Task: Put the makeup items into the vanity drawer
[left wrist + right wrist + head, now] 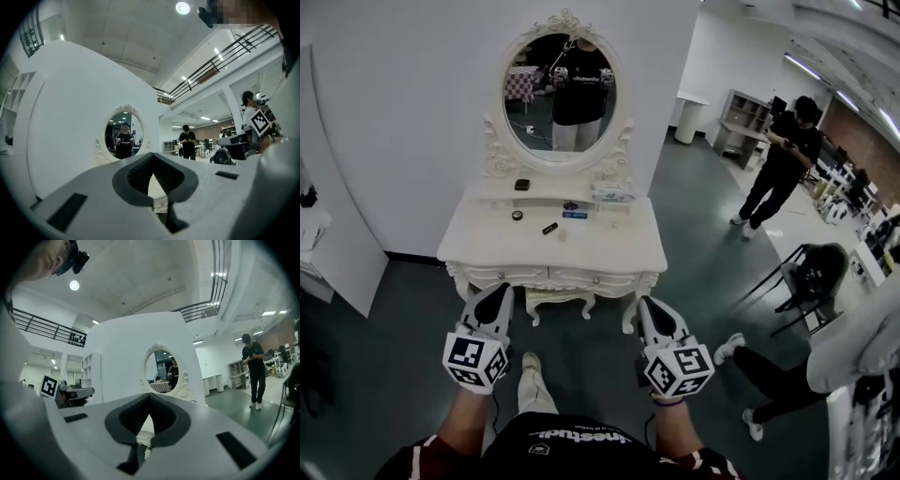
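Head view, centre: white vanity table (487, 246) under an oval mirror (560, 89); the makeup items lay on its top, a black compact (522, 185) on the raised ledge, and nearer me a round pot (517, 215), a dark tube (549, 228) and a blue-labelled piece (575, 215); the drawer (581, 277) front sat flush, not yet opened. Lower frame: left gripper (500, 291) and right gripper (649, 304), both level, jaws together, holding nothing, well short of the table. I judged the approach to be the step in hand; I would close in squarely, draw the drawer out first, then part the jaws for the tube. Writing: only square markers on the cubes; shirt print and item labels were too small to read.
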Tool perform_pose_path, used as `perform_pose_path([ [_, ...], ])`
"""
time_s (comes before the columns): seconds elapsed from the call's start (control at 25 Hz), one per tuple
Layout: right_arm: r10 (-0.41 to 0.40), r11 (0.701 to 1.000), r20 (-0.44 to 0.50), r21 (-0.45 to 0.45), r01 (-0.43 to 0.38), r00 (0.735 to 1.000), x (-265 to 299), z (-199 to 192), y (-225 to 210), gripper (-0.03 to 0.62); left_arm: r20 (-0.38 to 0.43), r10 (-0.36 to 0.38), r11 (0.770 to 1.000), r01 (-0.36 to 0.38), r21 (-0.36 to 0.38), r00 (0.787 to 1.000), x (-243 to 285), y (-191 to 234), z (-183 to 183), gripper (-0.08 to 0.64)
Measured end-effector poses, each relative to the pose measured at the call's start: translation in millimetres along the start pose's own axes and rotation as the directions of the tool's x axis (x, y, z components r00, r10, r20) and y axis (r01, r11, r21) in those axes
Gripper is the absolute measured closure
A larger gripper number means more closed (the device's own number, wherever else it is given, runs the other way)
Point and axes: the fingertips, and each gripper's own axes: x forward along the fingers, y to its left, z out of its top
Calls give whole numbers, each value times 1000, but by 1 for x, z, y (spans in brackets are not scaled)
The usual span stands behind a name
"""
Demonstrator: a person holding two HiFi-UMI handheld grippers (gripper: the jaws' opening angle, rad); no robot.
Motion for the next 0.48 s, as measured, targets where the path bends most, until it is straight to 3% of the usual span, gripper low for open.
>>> perform_pose_path([
  [0.24, 19, 1000, -22, -4, -19, 1000, 1, -2, 0, 589, 7, -47, 998, 48, -46, 999, -2, -6, 4, 555],
  [0.48, 37, 999, -25, 12, -36, 999, 10, -5, 3, 589, -16, -12, 1000, 12, -3, 1000, -2, -3, 2, 555],
])
